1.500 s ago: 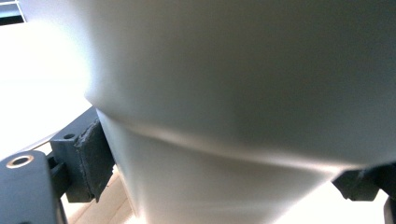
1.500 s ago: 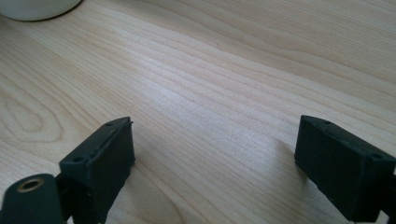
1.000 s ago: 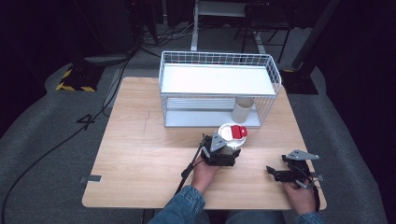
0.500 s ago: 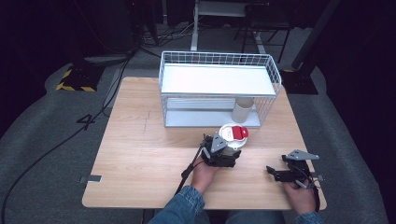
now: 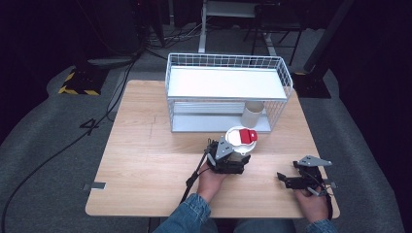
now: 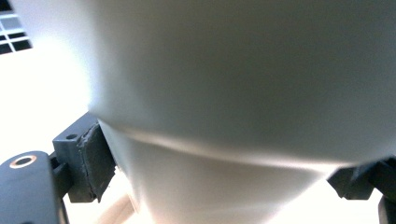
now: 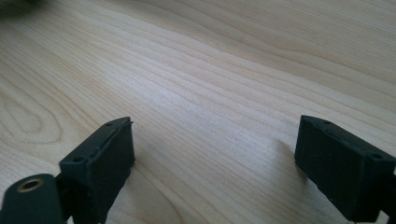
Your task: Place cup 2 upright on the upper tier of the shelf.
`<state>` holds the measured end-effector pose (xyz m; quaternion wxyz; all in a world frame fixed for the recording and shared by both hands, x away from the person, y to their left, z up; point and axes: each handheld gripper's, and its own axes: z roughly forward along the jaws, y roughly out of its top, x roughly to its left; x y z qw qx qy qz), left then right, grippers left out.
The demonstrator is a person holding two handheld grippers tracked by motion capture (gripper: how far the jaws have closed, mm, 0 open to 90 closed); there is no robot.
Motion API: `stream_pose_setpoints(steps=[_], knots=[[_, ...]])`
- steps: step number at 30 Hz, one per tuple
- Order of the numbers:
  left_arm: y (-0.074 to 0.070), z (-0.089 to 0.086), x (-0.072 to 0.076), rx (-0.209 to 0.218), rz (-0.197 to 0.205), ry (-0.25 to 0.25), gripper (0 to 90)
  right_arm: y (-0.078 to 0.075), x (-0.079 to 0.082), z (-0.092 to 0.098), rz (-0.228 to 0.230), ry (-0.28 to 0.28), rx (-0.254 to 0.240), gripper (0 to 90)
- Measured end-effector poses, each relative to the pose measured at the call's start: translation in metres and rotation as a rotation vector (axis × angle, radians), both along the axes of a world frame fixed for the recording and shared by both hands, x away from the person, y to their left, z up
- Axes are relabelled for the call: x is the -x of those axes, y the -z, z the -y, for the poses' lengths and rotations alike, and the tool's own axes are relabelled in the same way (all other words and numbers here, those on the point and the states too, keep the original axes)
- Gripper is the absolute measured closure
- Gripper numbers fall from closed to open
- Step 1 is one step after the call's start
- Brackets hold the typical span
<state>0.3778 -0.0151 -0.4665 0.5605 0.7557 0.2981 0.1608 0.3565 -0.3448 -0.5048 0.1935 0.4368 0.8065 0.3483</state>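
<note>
From the high view I see the table (image 5: 145,145) with a white wire rack (image 5: 228,92) standing at its far edge, toward the far right corner. A pale tube (image 5: 252,114) stands upright on the rack's lower shelf, at its right end. My left gripper (image 5: 235,158) sits near the middle of the table, just in front of the rack, with my left hand (image 5: 211,177) behind it. A white cup (image 5: 241,138) with a red tab on its lid stands upright between the jaws, close to the rack's front edge but apart from it. My right gripper (image 5: 286,180) is low over the table near the near right corner, well apart from the cup, in my right hand (image 5: 313,206).

In the left gripper view the cup (image 6: 233,93) looms large and blurred. The left pad (image 6: 95,161) lies against its lower wall and the right jaw meets it at the other side, so I have the cup clamped. A bit of the rack's (image 6: 14,32) wire grid shows at the top left corner.

In the right gripper view my right gripper (image 7: 215,163) has its jaws standing apart, about half spread, with nothing between them but bare table (image 7: 210,84) wood beneath.
</note>
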Motion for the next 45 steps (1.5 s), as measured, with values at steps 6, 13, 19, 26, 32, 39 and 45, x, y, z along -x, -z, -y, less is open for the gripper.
stream_pose_setpoints(steps=[6,13,19,26,32,39,45], knots=[[-0.015,-0.01,0.007,0.019,0.023,-0.005,12.3,0.0,0.0,0.0,0.0,0.0,0.0,12.2],[-0.033,-0.023,0.016,0.023,0.037,-0.012,12.3,0.0,0.0,-0.001,0.0,0.002,0.0,12.1],[-0.044,-0.034,0.02,0.041,0.014,-0.027,12.4,0.0,-0.001,-0.001,-0.001,0.003,0.001,12.1],[-0.054,-0.047,0.023,0.059,-0.009,-0.055,12.4,0.0,-0.001,-0.001,-0.001,0.003,0.001,12.1],[-0.067,-0.059,0.025,0.065,0.005,-0.082,12.4,0.0,-0.001,-0.001,0.0,0.003,0.001,12.0],[-0.086,-0.071,0.022,0.084,0.014,-0.101,12.4,0.0,-0.001,-0.001,0.0,0.003,0.001,12.0],[-0.101,-0.076,0.018,0.08,0.035,-0.112,12.4,0.0,-0.001,-0.001,-0.001,0.003,0.0,12.0]])
